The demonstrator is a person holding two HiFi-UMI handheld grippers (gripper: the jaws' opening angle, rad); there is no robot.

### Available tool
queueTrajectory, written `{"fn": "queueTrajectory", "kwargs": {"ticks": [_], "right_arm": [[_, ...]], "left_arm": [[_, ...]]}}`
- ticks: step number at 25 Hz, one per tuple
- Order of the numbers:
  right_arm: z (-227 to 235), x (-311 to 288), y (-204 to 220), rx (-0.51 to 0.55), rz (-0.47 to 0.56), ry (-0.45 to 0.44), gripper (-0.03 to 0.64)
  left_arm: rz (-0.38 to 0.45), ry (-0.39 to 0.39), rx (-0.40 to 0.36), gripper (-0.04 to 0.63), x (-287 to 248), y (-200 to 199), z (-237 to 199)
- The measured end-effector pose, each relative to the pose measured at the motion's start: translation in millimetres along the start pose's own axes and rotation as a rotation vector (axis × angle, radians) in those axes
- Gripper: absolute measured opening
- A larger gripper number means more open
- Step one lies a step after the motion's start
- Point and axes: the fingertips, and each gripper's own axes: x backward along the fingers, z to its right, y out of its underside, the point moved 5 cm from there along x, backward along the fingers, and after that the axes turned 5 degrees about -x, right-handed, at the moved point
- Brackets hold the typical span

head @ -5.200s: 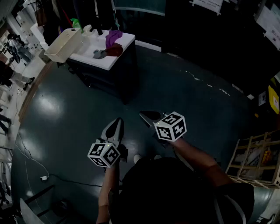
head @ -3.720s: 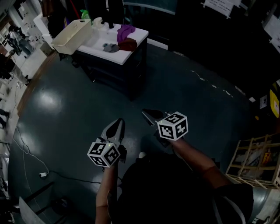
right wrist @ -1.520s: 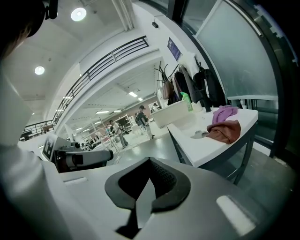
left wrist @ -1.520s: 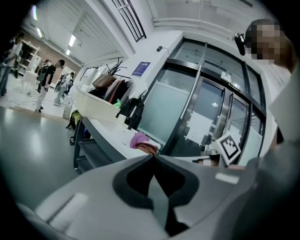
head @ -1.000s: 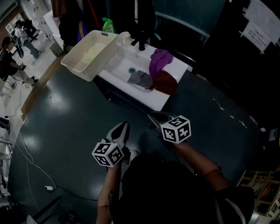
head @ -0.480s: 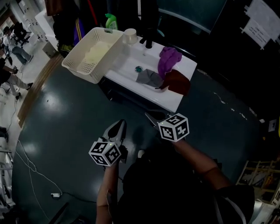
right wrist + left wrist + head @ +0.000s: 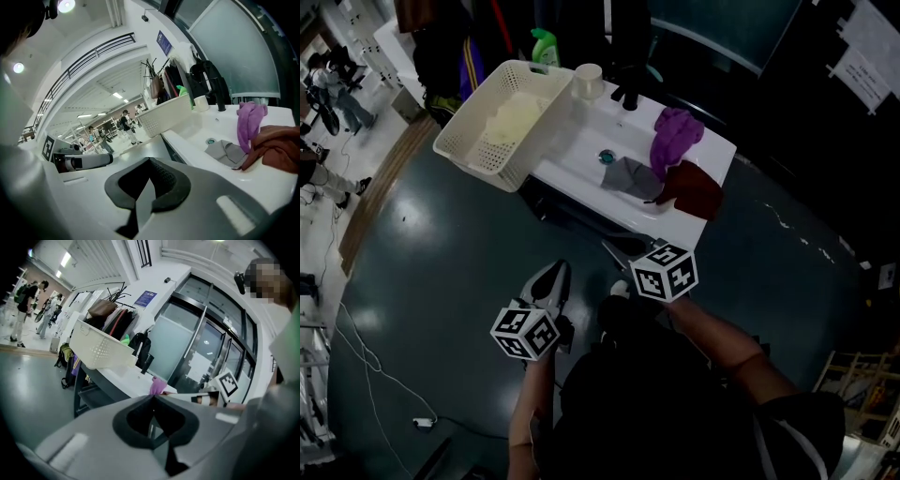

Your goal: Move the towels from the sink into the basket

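Dark glossy floor (image 7: 422,281). Cream perforated plastic basket (image 7: 461,153) left of white sink (image 7: 581,169); grey (image 7: 630,178), purple (image 7: 675,136) and dark-red towels (image 7: 698,187) there. Left gripper (image 7: 557,270) seemingly closed, empty; right gripper (image 7: 610,247) closed, empty, near the sink.

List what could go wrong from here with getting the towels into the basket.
1. The dark red towel lies at the sink's front rim; a careless pull might drop it on the floor.
2. The basket seems to jut past the sink's end, so a bump could tip it.
3. The left claw and right claw are shut and must open before any grab.
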Motion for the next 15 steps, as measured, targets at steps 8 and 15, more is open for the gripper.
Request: {"fn": "queueTrajectory", "kwargs": {"ticks": [8, 15], "right_arm": [[25.1, -32.7, -38.8, 0.002, 0.003, -0.021, -0.002], [53.0, -34.8, -57.7, -0.024, 0.022, 0.009, -0.002]], "left_arm": [[0.003, -0.005, -0.014, 0.007, -44.7, -30.2, -21.7], [-0.020, 0.023, -0.028, 0.006, -81.9, -43.1, -26.4]]}}
